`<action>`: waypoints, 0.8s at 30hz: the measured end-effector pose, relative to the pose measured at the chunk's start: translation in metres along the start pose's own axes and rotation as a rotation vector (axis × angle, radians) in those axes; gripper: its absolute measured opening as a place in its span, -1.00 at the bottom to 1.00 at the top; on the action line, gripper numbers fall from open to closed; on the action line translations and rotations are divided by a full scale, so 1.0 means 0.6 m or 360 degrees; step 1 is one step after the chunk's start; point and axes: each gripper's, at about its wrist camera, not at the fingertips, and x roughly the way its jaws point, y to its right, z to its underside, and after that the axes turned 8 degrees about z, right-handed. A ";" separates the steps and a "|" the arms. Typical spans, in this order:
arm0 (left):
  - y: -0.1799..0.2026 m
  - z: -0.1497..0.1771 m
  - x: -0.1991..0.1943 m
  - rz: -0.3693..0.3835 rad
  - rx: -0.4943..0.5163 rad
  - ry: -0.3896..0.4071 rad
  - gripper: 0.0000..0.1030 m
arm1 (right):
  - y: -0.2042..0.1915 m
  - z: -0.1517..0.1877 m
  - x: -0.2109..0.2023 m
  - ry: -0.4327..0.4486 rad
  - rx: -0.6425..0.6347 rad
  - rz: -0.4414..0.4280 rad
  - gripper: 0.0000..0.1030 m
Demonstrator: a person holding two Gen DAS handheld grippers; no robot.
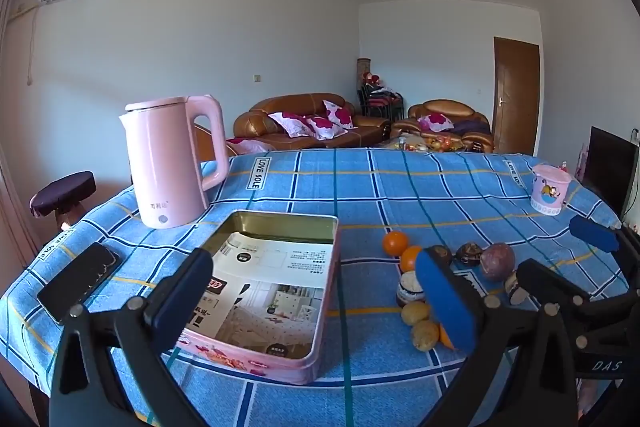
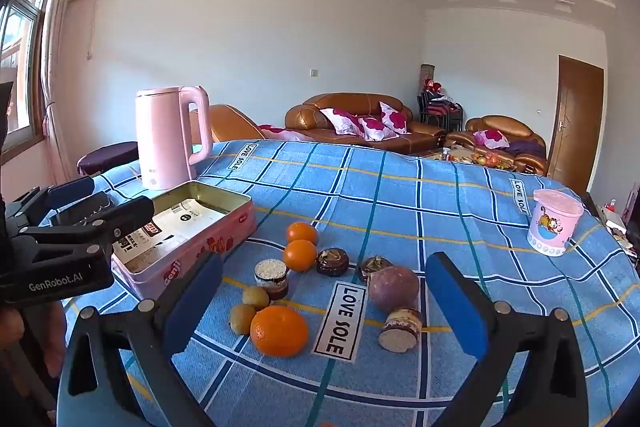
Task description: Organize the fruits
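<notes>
Left wrist view: left gripper (image 1: 316, 291) hovering jaws wide, nothing between blue foam pads, angled down over rectangular pink metal tin (image 1: 280, 291) lying open on blue checked cloth of table (image 1: 400, 187). Smooth pink kettle (image 1: 172, 163) standing behind tin.

Right wrist view: right gripper (image 2: 324, 307) hanging wide, empty, tilting down above round glossy oranges (image 2: 279, 331), small brownish kiwis (image 2: 248, 309), dull purple fruit (image 2: 393, 287), all resting just right of tin.

1. "LOVE SOLE" is printed in black on white patches on the blue checked tablecloth (image 2: 400, 195), several times.
2. "GenRobot.AI" is in white on the black left gripper (image 2: 102, 205).
3. "DAS" is in pale letters on the black right gripper (image 1: 560, 247).
4. Red letters on the pink tin (image 2: 208, 239) are too distorted to read.
</notes>
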 end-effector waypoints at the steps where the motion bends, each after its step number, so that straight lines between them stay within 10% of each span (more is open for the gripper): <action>1: 0.000 0.000 0.001 0.0000 0.0001 -0.0001 1.00 | 0.000 -0.001 0.000 -0.0002 -0.0001 -0.0001 0.98; 24: 0.001 0.001 -0.001 -0.0002 0.0003 0.0002 1.00 | 0.001 0.003 0.001 -0.0023 0.0008 -0.0006 0.98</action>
